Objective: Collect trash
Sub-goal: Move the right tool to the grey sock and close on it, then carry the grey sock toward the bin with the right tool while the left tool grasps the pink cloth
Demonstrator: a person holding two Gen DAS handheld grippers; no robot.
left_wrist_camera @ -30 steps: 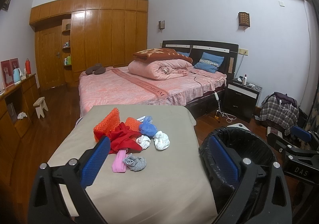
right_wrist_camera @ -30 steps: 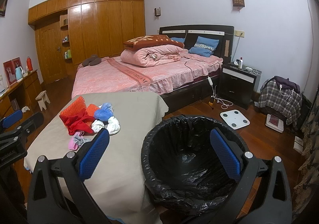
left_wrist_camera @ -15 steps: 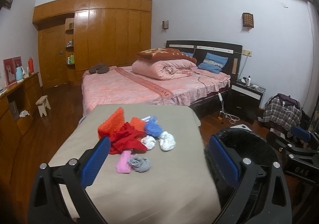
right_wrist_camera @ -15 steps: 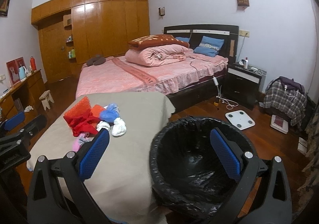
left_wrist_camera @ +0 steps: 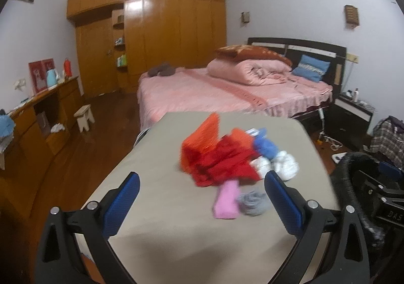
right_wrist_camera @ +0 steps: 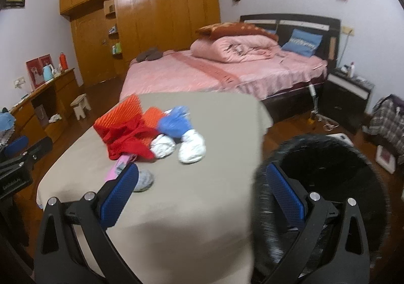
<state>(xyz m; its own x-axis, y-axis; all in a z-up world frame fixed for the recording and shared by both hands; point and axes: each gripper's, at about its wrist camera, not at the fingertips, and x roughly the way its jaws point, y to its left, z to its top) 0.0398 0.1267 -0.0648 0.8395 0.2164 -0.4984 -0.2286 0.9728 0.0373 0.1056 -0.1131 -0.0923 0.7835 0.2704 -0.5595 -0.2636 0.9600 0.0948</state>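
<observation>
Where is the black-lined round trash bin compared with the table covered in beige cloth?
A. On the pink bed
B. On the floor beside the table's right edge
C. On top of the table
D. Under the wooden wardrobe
B: the black-lined round trash bin stands on the wooden floor just past the right edge of the beige-clothed table, lower than the tabletop.

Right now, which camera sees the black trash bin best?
The right wrist view: the bin fills its lower right, showing the round rim and dark lined inside, though blurred and partly behind the right hand-held gripper. The left wrist view catches only a slice of the bin at its right edge.
</observation>
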